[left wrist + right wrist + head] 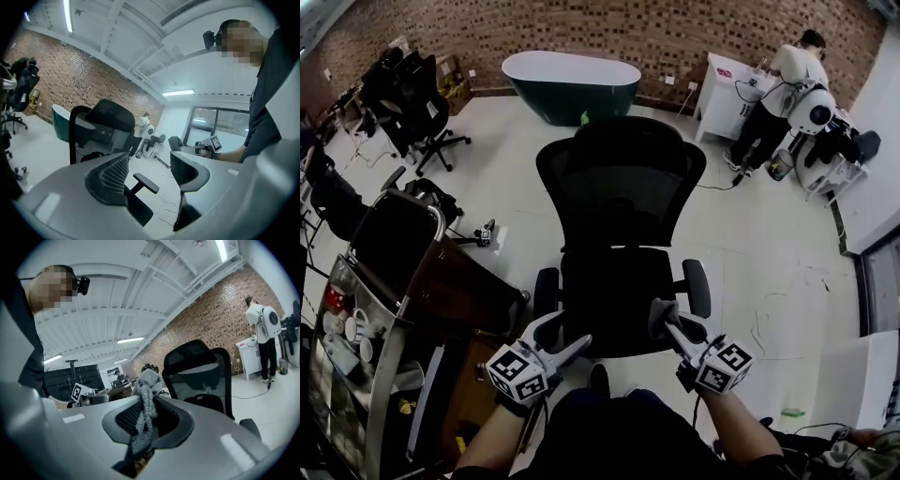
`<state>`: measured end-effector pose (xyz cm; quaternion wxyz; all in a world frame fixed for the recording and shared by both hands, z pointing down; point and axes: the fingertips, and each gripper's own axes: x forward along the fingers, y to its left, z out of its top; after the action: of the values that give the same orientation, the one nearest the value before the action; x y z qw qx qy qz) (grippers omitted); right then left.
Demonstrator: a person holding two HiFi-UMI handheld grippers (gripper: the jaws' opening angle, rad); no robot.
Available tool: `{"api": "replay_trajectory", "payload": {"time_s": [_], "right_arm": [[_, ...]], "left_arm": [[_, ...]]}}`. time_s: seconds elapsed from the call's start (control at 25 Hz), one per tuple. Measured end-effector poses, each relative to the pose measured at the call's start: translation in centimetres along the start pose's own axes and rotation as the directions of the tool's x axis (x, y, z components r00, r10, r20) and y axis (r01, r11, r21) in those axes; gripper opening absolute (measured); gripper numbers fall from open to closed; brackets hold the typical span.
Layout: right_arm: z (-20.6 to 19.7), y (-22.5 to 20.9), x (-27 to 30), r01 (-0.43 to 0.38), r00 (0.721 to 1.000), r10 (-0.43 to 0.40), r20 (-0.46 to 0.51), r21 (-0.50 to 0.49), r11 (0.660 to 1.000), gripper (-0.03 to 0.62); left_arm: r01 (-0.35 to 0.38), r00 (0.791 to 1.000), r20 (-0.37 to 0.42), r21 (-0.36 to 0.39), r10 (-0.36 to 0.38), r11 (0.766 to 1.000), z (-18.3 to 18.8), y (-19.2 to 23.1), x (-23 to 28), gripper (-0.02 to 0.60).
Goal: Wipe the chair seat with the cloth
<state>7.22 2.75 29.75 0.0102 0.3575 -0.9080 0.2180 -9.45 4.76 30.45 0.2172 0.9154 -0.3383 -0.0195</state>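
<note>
One grey cloth sits bunched at the tips of the right hand-held gripper in the head view, over the front right corner of the chair seat. The left hand-held gripper is at the seat's front left corner.

In the left gripper view, the jaws stand wide apart with nothing between them. An armrest shows through the gap, and the backrest is beyond it to the left.

In the right gripper view, the jaws are clamped on the cloth, which bulges above the tips and hangs down between them. The chair stands ahead to the right.
</note>
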Motion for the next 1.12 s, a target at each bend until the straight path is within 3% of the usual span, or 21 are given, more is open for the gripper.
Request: {"api": "replay_trajectory", "payload": {"time_s": [0.32, 0.64, 0.88, 1.12], "right_arm": [[-0.6, -2.5, 4.2, -0.016, 0.998, 0.014, -0.061, -0.025, 1.000, 0.051], [-4.3, -5.9, 12.0, -0.124, 0.972, 0.111, -0.207, -0.049, 0.991, 0.051], [-11.1, -9.7, 20.2, -0.209, 0.909, 0.171, -0.380, -0.063, 0.976, 0.051], [-20.8, -15.0, 29.2, -0.229, 0.831, 0.158, -0.534, -0.069, 0.971, 0.050]], "left_arm": [[-0.037, 0.999, -0.019, -0.038, 0.036, 0.999, -0.9, 3.9, 1.6, 0.306], [-0.115, 0.992, -0.061, -0.094, 0.110, 0.989, -3.5, 8.2, 3.7, 0.314], [-0.185, 0.981, -0.094, -0.147, 0.172, 0.972, -6.9, 13.3, 6.1, 0.318], [-0.229, 0.971, -0.109, -0.184, 0.212, 0.956, -11.6, 18.4, 8.4, 0.318]]}}
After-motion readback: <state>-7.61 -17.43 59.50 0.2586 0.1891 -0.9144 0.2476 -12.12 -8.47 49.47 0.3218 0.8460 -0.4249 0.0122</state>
